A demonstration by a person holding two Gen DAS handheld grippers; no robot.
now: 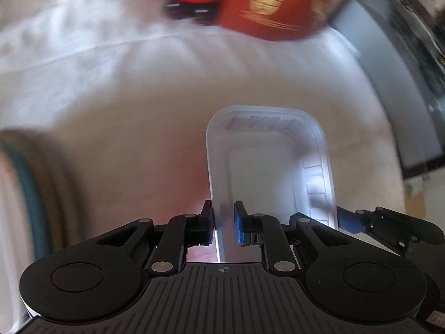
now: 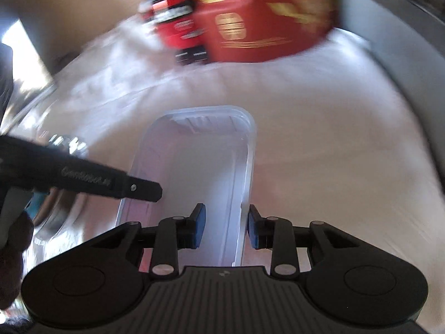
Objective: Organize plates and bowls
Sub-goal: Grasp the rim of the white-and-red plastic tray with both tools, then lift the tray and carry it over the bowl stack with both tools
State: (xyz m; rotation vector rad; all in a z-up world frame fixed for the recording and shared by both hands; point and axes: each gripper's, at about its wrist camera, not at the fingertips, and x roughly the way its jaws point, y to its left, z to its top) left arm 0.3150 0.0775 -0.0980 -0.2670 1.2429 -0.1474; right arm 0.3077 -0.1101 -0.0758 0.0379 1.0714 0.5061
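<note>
Left gripper [image 1: 224,222]: seen from its own camera with the jaws drawn narrow, one blue pad on either side of the left long wall of the tray; the wall is pinched between them.
Right gripper [image 2: 226,229]: jaws set somewhat wider, the right long wall of the tray standing between the blue pads; whether the pads press on it cannot be told through the blur. A blue fingertip of this gripper is also seen at the tray's right rim in the left wrist view.
Clear plastic tray [image 1: 267,164]: a rectangular, translucent, ribbed container with rounded corners, reaching away from both cameras, held by its two long sides above a white tablecloth [image 1: 125,89]. Whether it touches the cloth cannot be told.
Red box [image 1: 278,2]: blurred, with gold printing, set at the far edge of the cloth, well beyond the tray.
Red and black packages [image 2: 178,19]: blurred, just left of the red box.
Round dish [image 1: 30,183]: only a blurred, teal-banded rim is seen at the left edge, apart from the tray.
</note>
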